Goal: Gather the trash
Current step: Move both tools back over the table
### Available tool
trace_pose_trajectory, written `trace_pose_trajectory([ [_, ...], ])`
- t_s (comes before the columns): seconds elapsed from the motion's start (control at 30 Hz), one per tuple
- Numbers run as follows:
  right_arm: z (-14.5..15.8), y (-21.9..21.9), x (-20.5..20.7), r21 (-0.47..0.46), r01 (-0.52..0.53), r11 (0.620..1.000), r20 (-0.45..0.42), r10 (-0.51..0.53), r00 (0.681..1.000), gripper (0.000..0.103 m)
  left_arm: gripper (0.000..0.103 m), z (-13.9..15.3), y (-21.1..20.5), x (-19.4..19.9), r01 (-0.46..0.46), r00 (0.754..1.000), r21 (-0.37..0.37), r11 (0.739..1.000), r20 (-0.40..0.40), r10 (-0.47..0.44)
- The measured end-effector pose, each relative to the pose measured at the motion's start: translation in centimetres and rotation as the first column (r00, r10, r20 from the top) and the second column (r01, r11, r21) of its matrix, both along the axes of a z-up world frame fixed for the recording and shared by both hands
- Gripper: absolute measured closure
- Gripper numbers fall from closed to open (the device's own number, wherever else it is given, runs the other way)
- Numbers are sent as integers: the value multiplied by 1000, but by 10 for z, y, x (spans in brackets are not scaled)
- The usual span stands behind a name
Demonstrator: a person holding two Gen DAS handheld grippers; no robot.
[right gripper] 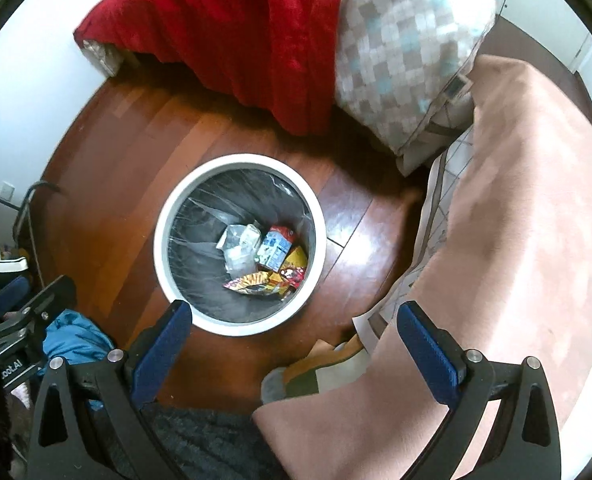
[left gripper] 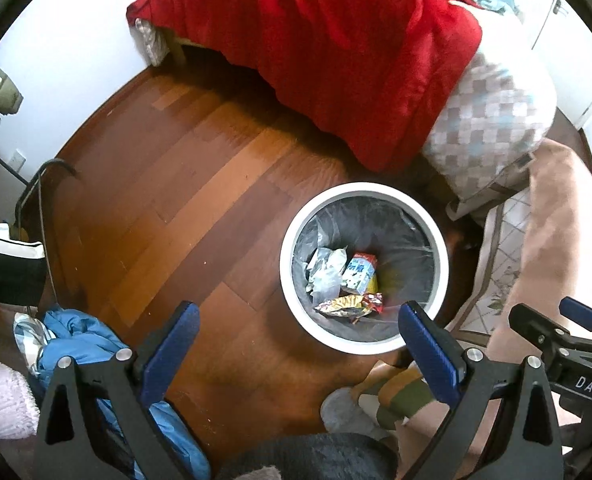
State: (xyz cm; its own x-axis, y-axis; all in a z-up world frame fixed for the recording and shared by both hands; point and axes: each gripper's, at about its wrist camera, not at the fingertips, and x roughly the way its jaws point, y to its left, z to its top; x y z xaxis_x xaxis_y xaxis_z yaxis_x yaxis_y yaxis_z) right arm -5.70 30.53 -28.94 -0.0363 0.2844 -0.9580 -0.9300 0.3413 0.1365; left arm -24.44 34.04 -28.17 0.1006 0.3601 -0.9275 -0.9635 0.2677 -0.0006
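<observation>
The white bin (left gripper: pixel 363 268), lined with a dark bag, stands on the wooden floor (left gripper: pixel 184 184) just beside the foot of the bed. At its bottom I can see a crumpled clear wrapper (left gripper: pixel 327 270), a small blue-and-white carton (left gripper: pixel 359 273) and a yellow-red snack packet (left gripper: pixel 349 306), all lying together.

My left gripper (left gripper: pixel 296 344) hangs above the bin's near rim, spread wide with nothing between its fingers. My right gripper (right gripper: pixel 296 344) is likewise spread and empty, with the bin off to its left. I judge I am between pickups: what was gathered sits in the bin, and the next move calls for finding any piece left on the floor. I see no obvious litter on the bare boards, so I would need to turn the cameras to search.

Around this, a red blanket (left gripper: pixel 327 64) drapes off the bed over a checked cover (left gripper: pixel 491 120). A pink blanket (right gripper: pixel 515 216) lies at the right, a blue garment (left gripper: pixel 80 340) at the left, and a slippered foot (left gripper: pixel 347 408) shows near the bin.
</observation>
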Motion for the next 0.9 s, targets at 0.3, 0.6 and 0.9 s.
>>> trace_pose_trajectory([
  [0.3, 74, -49, -2, 133, 6, 991, -55, 1, 998, 0, 2, 70, -42, 2, 25, 999, 104, 994, 43, -30],
  [0.6, 149, -139, 41, 269, 129, 955, -205, -74, 976, 0, 2, 127, -100, 44, 37, 996, 200, 979, 74, -53],
  [0.9, 134, -280, 199, 159, 360, 919, -84, -350, 933, 0, 2, 76, -176, 213, 257, 965, 126, 958, 21, -262],
])
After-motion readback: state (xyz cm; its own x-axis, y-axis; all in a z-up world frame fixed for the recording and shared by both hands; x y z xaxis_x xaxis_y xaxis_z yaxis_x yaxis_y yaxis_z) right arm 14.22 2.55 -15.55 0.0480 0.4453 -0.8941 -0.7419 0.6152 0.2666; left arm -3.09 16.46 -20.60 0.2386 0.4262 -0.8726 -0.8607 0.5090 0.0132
